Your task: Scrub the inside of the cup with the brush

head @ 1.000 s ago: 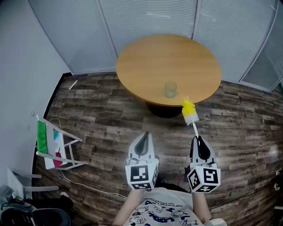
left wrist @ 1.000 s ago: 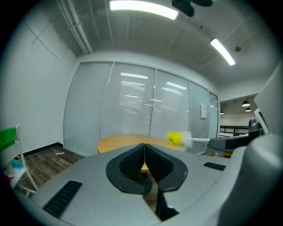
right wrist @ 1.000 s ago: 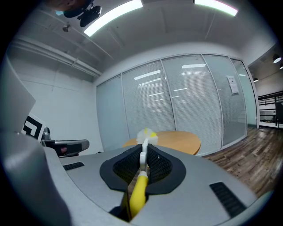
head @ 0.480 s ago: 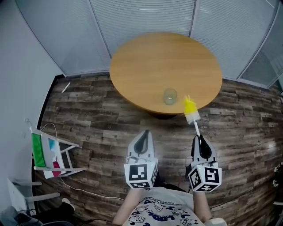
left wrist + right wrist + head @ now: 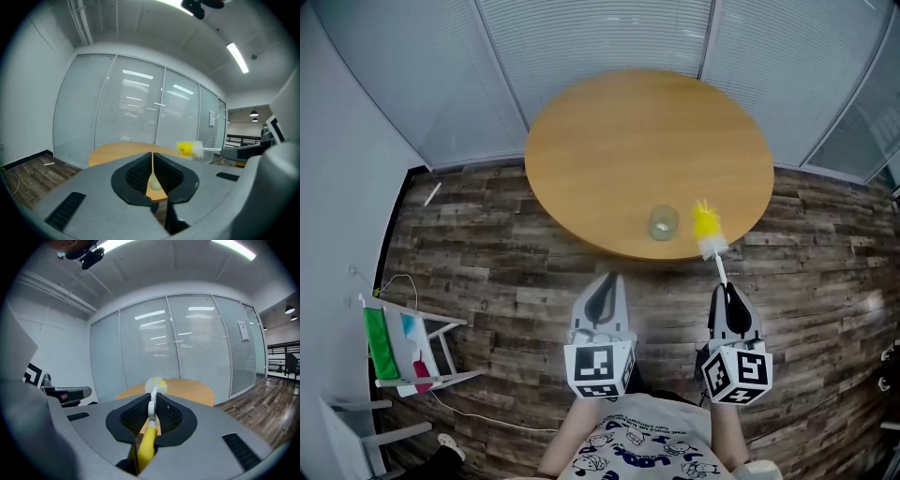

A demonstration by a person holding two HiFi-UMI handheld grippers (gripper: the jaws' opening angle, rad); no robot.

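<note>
Right claw (image 5: 727,292) clamped on brush (image 5: 709,234), cup (image 5: 663,222) well ahead of left claw (image 5: 604,286) (pressed together, empty)

Head view: high up, facing steeply down on the round table (image 5: 647,141) and wood floor (image 5: 487,244). Left gripper view: low, near level, close behind the left gripper (image 5: 152,164), facing the glass wall (image 5: 131,108). Right gripper view: same from the right gripper (image 5: 151,408). All three share the table and brush (image 5: 708,234).

Wide bare tabletop (image 5: 628,141) w/ only cup (image 5: 664,222) nr front edge, brush (image 5: 710,236) to its rt.
</note>
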